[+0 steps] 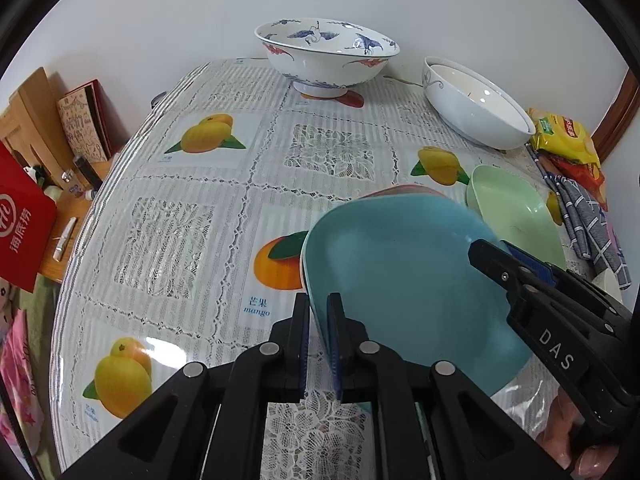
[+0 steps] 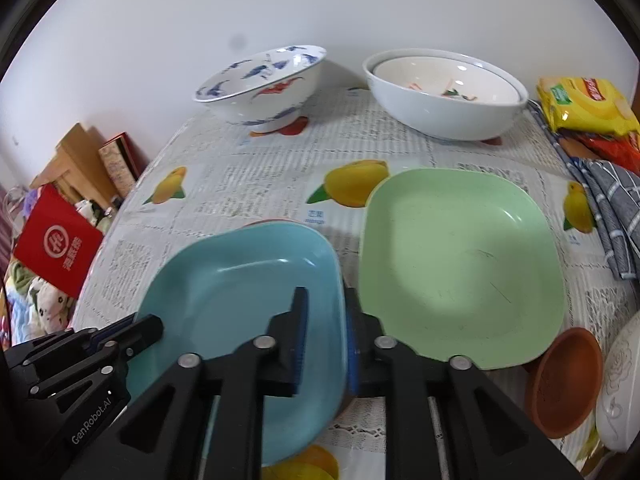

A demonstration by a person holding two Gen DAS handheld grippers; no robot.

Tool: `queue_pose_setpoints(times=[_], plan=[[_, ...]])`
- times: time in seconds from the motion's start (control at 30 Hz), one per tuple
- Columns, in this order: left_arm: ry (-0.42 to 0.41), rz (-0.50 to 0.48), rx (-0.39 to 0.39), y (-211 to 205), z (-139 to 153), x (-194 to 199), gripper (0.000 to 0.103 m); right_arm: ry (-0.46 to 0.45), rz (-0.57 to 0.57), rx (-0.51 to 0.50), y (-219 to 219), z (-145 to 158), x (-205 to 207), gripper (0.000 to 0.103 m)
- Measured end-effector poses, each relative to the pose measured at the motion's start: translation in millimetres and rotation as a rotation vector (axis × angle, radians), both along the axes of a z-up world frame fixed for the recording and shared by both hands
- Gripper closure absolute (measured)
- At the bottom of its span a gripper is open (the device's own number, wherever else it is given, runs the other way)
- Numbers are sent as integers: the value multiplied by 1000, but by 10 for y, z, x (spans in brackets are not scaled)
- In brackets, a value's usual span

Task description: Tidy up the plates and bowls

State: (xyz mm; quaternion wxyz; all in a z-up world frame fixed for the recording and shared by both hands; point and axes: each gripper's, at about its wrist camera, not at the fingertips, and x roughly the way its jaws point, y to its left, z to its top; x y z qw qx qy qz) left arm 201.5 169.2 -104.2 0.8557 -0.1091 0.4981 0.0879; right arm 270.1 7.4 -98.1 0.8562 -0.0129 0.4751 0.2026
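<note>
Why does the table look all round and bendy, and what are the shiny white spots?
Left wrist view: the fisheye lens bows the table; light glints on the blue plate. Right wrist view: the same bending, glare streaks on the green plate.

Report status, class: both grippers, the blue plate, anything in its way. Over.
Left gripper and right gripper both shut on blue plate, opposite rims. Pink plate beneath it. Green plate lies close alongside, right. Over.

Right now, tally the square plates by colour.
blue plate: 1, its rim between the fingers of the left gripper and the right gripper
green plate: 1
pink plate: 1, only its rim shows under the blue
Total: 3
</note>
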Motion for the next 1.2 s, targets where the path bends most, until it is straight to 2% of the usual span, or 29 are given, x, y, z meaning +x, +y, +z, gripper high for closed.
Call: queue_pose_setpoints(times=[0.03, 0.07, 0.1, 0.4, 0.47, 0.73, 0.77, 0.83, 1.0, 1.2], plan=[[-2, 1, -2, 3, 10, -12, 88, -15, -4, -9, 1, 22, -20, 69], [3, 8, 5, 3, 22, -27, 82, -30, -9, -18, -3, 49, -40, 65], [-2, 12, 15, 1, 45, -51, 81, -51, -11, -21, -13, 92, -70, 60], [-39, 1, 11, -37, 249, -241, 79, -89, -44, -10, -235, 362, -301, 59], [-53, -8, 4, -68, 282, -294, 70, -78, -42, 1, -297, 389, -371, 58], [-38, -13, -9, -109, 182, -327, 69, 15, -44, 0, -299, 184, -500, 59], [-35, -12, -12, -103, 163, -320, 69, 28, -39, 1, -272, 136, -497, 61], [-28, -17, -18, -96, 102, -291, 69, 35, -30, 2, -234, 79, -492, 78], [-14, -15, -35, -66, -2, -226, 69, 9, -56, -47, -197, -22, -423, 95], [-18, -24, -38, -65, -20, -181, 69, -3, -64, -45, -229, 15, -312, 97]])
